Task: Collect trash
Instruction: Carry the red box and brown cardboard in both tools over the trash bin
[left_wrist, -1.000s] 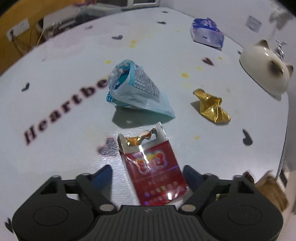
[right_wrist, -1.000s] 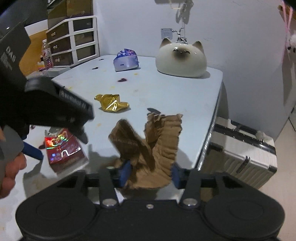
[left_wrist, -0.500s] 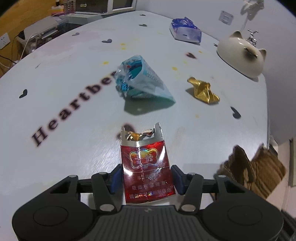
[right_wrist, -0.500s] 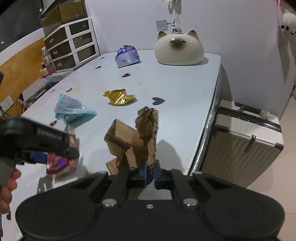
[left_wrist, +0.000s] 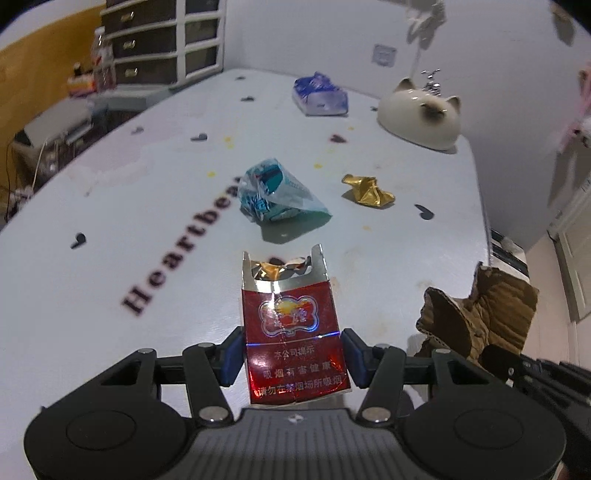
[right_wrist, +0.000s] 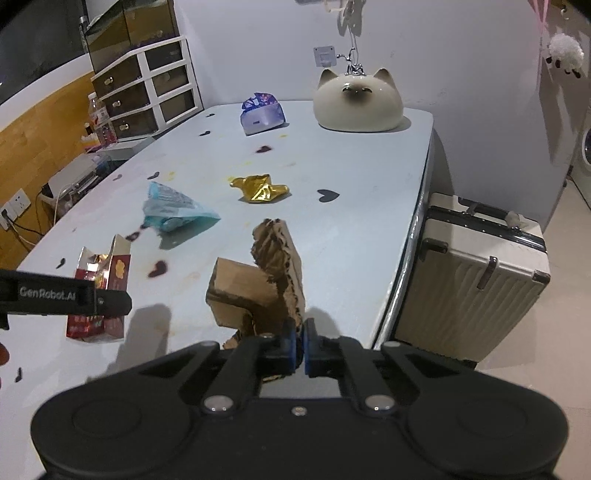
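Above the heart-print table (left_wrist: 110, 206), left gripper (left_wrist: 293, 356) pinches a red cigarette pack (left_wrist: 291, 332), right gripper (right_wrist: 299, 343) clamps torn cardboard (right_wrist: 266, 284); both pickups look done, so next comes carrying them to a bin, none visible.

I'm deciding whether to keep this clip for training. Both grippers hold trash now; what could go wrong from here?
The right gripper pinches only a thin edge of the torn cardboard piece, so it might tear or slip. The left gripper clamps the opened red cigarette pack, which might crush and spill its gold foil.
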